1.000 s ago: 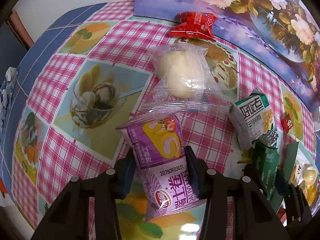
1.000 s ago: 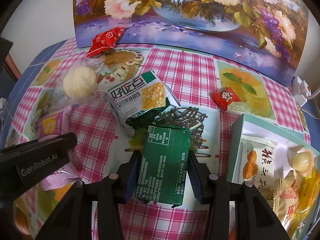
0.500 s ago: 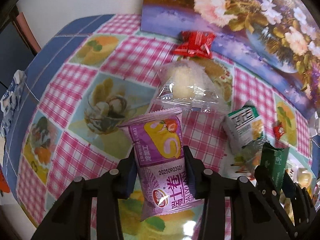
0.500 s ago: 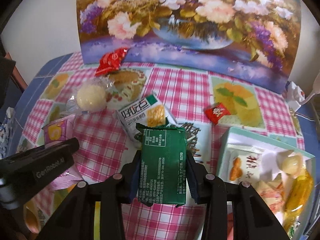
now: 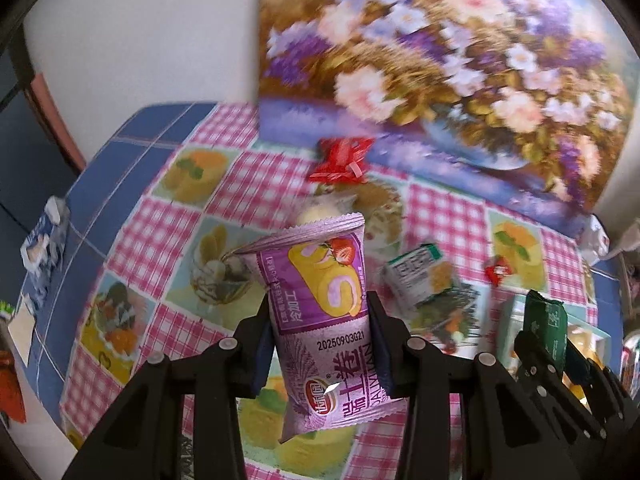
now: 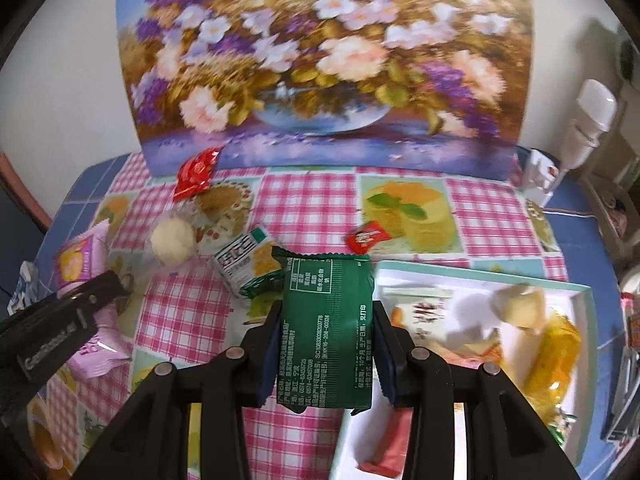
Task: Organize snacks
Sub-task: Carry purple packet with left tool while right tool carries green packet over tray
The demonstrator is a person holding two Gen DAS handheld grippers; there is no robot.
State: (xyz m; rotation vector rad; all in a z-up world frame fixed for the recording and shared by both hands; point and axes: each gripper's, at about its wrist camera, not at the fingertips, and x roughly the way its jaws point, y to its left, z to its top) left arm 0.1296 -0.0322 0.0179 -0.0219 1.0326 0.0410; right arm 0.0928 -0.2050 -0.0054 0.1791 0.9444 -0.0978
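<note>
Each hand-held gripper pinches a snack — left (image 5: 320,340) the purple roll packet (image 5: 322,320), right (image 6: 325,344) the green packet (image 6: 326,332) — likely bound for the tray (image 6: 480,276).

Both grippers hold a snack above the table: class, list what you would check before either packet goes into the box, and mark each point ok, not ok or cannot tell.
1. Left gripper clamped on the purple packet: ok.
2. Right gripper clamped on the green packet: ok.
3. Both packets lifted off the tablecloth: ok.
4. Box within sight of the right gripper: ok.
5. Free room in the box for two more packets: cannot tell; snacks already lie in it.
6. All loose snacks collected: not ok; the red packet and others remain on the tablecloth.
</note>
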